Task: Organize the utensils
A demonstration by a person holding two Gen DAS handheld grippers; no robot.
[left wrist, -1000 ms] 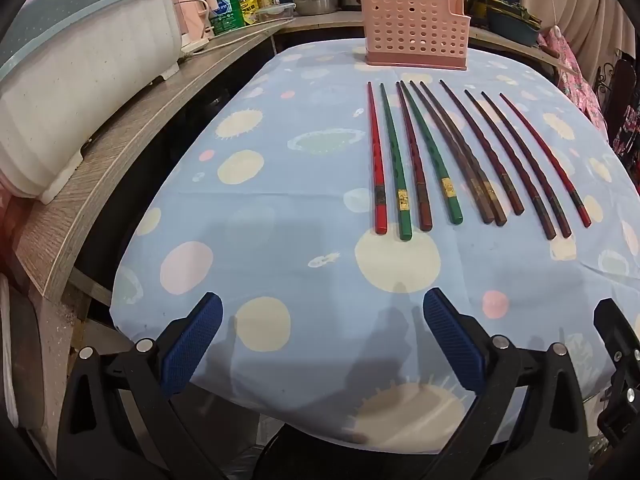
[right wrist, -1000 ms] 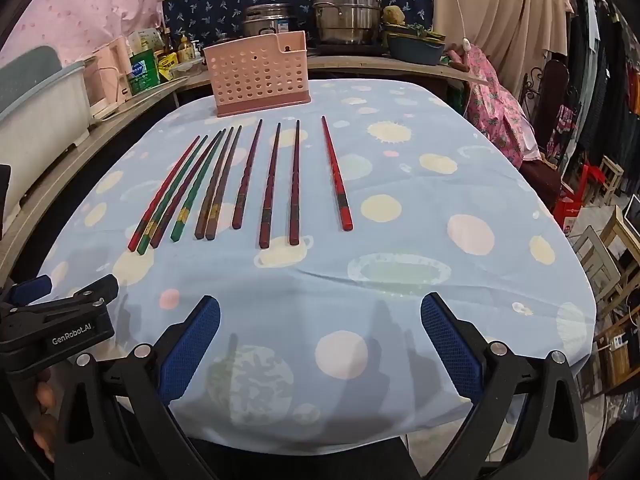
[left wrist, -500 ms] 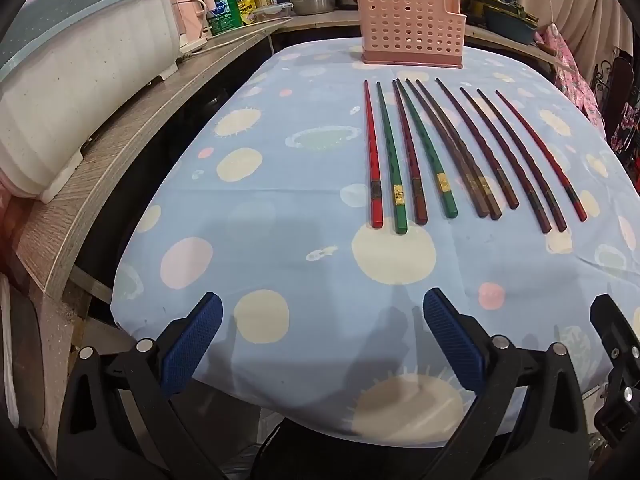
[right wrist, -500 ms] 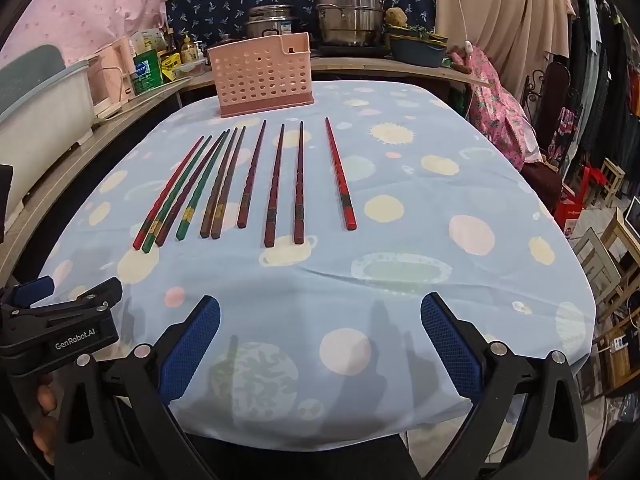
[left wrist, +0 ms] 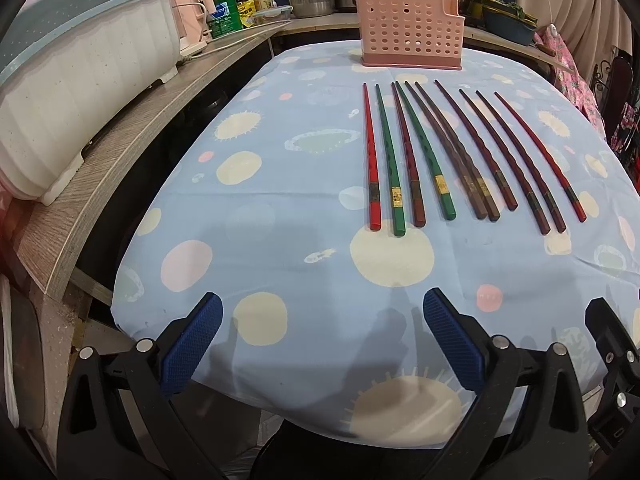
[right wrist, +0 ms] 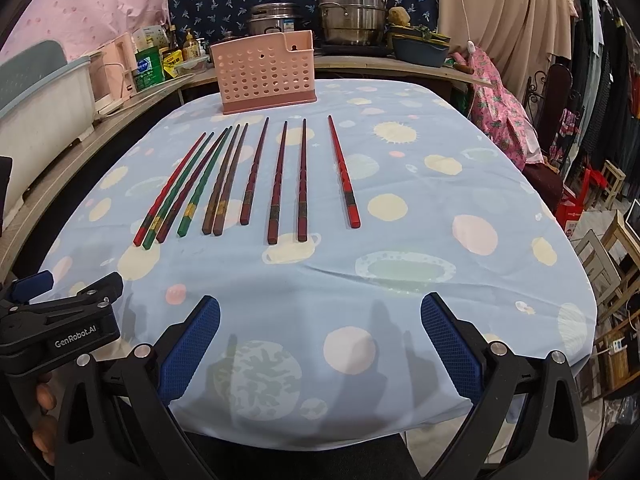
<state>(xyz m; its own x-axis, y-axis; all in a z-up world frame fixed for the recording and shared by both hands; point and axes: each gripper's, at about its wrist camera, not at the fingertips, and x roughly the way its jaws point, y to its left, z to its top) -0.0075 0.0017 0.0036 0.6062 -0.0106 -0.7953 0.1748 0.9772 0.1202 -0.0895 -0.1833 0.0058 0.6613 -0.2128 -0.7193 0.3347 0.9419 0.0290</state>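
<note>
Several chopsticks (left wrist: pixel 452 152) (right wrist: pixel 248 180), red, green and dark brown, lie side by side on the blue spotted tablecloth (left wrist: pixel 280 216) (right wrist: pixel 420 208), tips toward a pink perforated holder (left wrist: pixel 410 32) (right wrist: pixel 264 72) standing at the table's far end. My left gripper (left wrist: pixel 322 344) hovers open over the near table edge, well short of the chopsticks. Held over the same near edge, my right gripper (right wrist: pixel 320 346) is open too and holds nothing. The left gripper's body (right wrist: pixel 60 320) shows at the lower left of the right wrist view.
A wooden counter (left wrist: pixel 120 140) runs along the left with a white dish rack (left wrist: pixel 80 88), bottles and a pink kettle. Metal pots (right wrist: pixel 352 16) stand behind the holder. Chairs and stools (right wrist: pixel 600 248) crowd the floor at the right.
Both grippers have drifted slightly, so the chopsticks and holder sit a little higher in the left view and lower in the right view. Nothing on the table has moved.
</note>
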